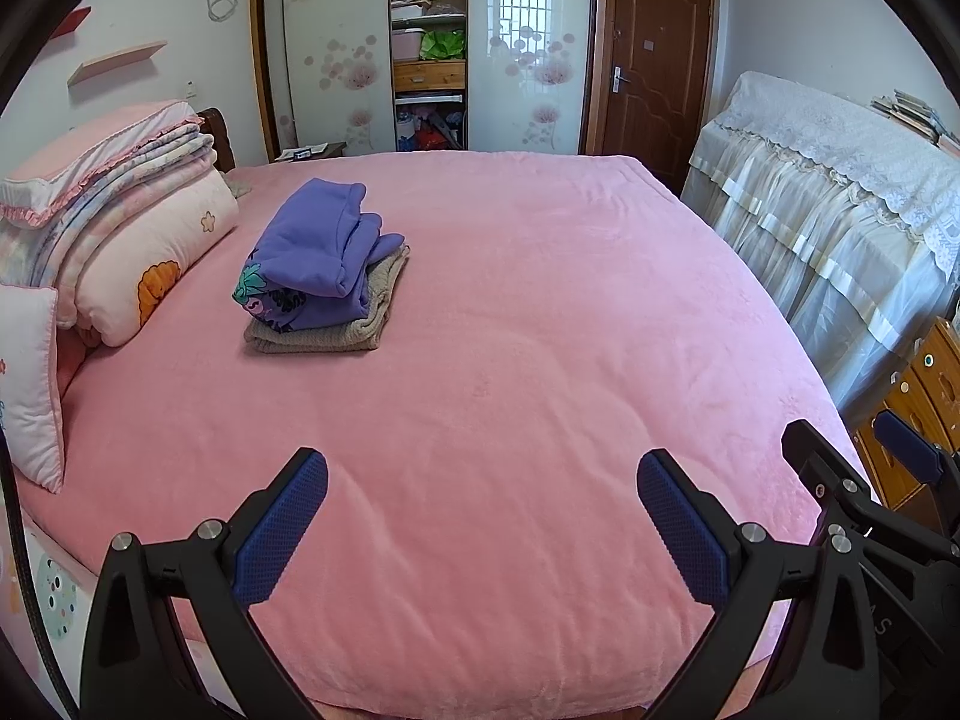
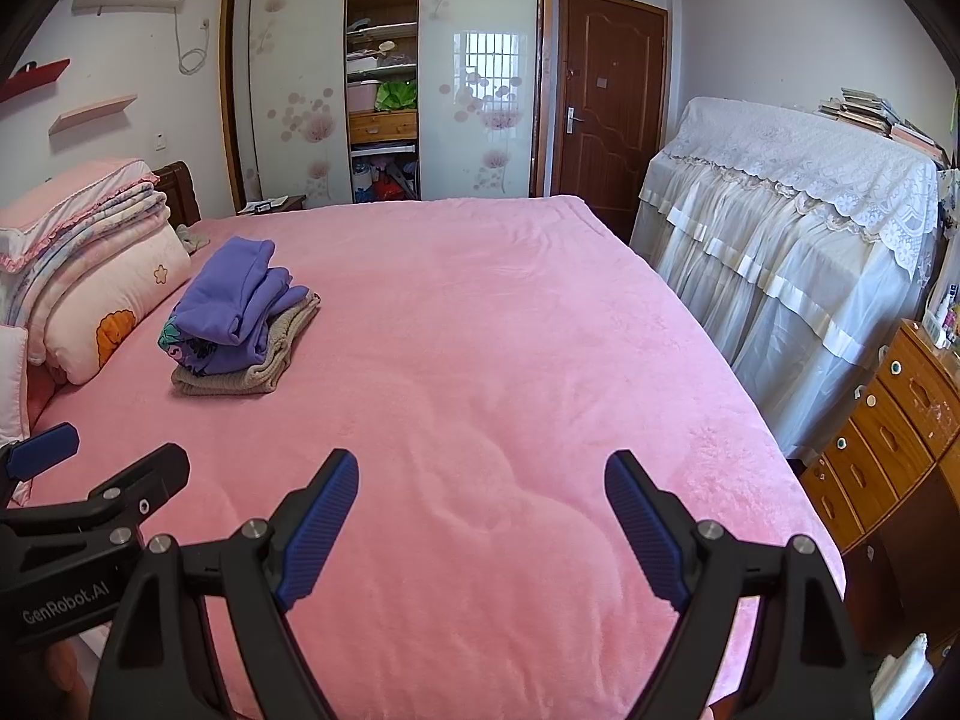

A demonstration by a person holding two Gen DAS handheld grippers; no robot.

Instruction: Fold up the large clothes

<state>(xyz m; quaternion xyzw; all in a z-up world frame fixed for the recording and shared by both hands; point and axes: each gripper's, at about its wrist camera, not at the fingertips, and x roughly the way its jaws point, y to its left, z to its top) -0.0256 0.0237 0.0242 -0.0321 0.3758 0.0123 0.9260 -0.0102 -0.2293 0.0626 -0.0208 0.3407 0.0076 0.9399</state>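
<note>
Over the near edge of the bed: both hand-held grippers hang above bare pink blanket, angled down toward it.
Left gripper [image 1: 483, 519]: jaws spread wide, nothing between the blue pads, nothing touched.
Right gripper [image 2: 480, 519]: jaws likewise wide apart and empty; it sits just beside the left one, each showing at the edge of the other's view.
Pink blanket [image 1: 540, 330]: plush, lightly rippled, covering the whole bed; no loose garment lies on the stretch in front of the grippers.
Purple garment [image 1: 324, 252]: already folded, on top of the stack, well apart from both grippers, toward the bedding at the head end.
Beige knit [image 1: 336, 330]: folded flat beneath the purple piece, touching it.
Stacked quilts and pillows [image 1: 120, 228]: just beside the clothes stack.
Handling, as a judgement: both pieces look soft, limp and light; the fleece-like purple one is thick and springy, so folds may creep open. The knit could stretch or snag on pads.
Where to hold: pinch a folded edge or corner with several layers, one gripper at each end, so the fabric hangs evenly.
</note>
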